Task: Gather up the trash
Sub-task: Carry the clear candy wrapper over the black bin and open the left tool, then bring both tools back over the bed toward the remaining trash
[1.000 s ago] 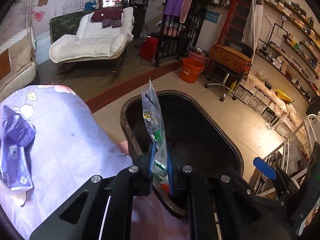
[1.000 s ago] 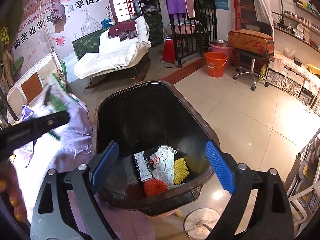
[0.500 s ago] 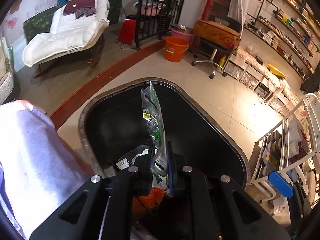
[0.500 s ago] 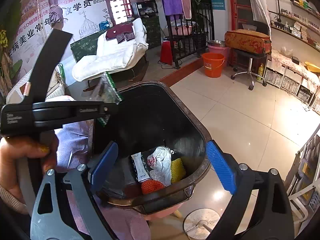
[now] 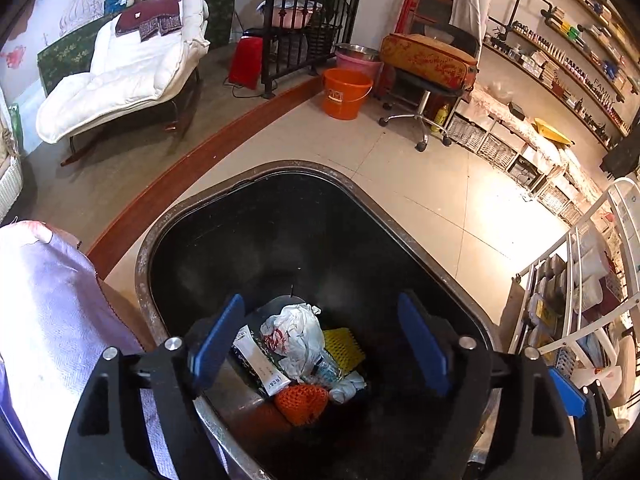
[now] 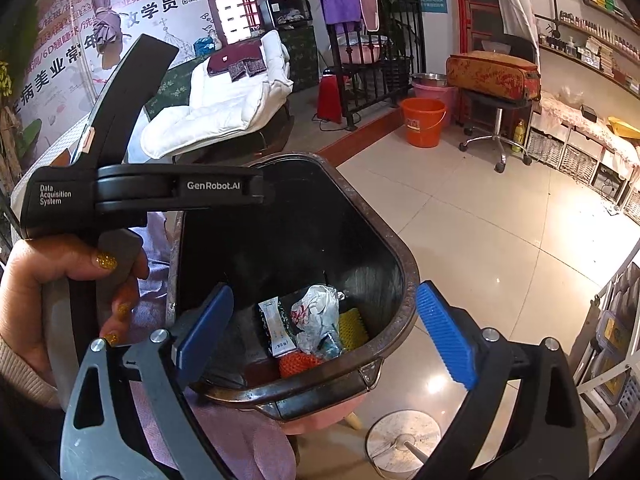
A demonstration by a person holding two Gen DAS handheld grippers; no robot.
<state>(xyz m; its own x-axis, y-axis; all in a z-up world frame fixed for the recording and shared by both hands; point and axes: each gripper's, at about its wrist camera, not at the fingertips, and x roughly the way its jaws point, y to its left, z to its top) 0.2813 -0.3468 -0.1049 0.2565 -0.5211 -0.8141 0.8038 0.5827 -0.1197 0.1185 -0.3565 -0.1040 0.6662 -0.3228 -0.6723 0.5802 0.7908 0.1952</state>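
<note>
Looking down from the left wrist, the left gripper (image 5: 320, 340) hangs over the open black bin (image 5: 420, 248). Its blue pads stand far apart and nothing is between them. A moment ago they pinched a shiny snack wrapper that stood up tall between them. The jaws have just been opening, and the wrapper is gone from the grip. I think it fell into the bin, so this piece of trash is done. I cannot pick it out for sure in the pile at the bottom. The pile has a crumpled white bag (image 5: 298, 336), a long white packet (image 5: 260, 364), a yellow pad (image 5: 344, 346) and an orange net (image 5: 302, 402). The long white packet lies flat, and its long side runs from the upper left to the lower right.

From the right wrist, the right gripper (image 6: 320, 336) is also let go, with wide jaws and nothing in them. It hovers by the near rim of the bin. On the left, a hand (image 6: 60, 300) holds the black handle of the left gripper over the bin. In this view the long packet (image 6: 276, 328) points nearly up and down. The purple cloth (image 5: 48, 320) on the table beside the bin may have more trash to fetch.
</note>
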